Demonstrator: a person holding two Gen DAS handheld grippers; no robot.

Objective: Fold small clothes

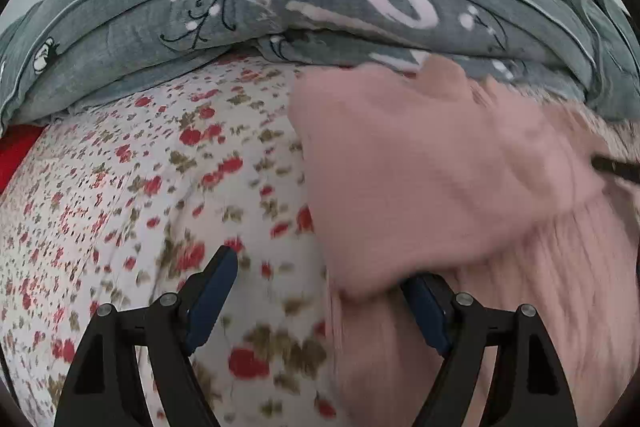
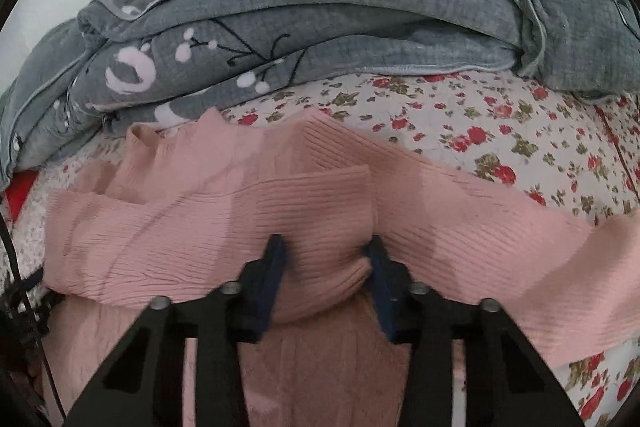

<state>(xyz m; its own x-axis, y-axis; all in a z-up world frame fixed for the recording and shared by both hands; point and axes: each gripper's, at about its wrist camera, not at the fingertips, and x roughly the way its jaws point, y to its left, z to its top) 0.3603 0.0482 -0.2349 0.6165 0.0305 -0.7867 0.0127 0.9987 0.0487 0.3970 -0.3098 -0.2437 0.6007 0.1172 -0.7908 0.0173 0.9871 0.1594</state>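
Note:
A pink ribbed knit garment lies spread over the flowered bed sheet, with folds and a raised ridge across its middle. My right gripper is shut on a bunched fold of it, and the cloth bulges between the two blue pads. In the left wrist view the same pink garment fills the right side, blurred. My left gripper stands wide open at the garment's left edge. Its left finger is over bare sheet, and its right fingertip is partly covered by the pink cloth.
A thick grey quilt is heaped along the far side of the bed, also the grey quilt. The flowered sheet shows to the left, and the flowered sheet to the right. Black cables hang at the left edge.

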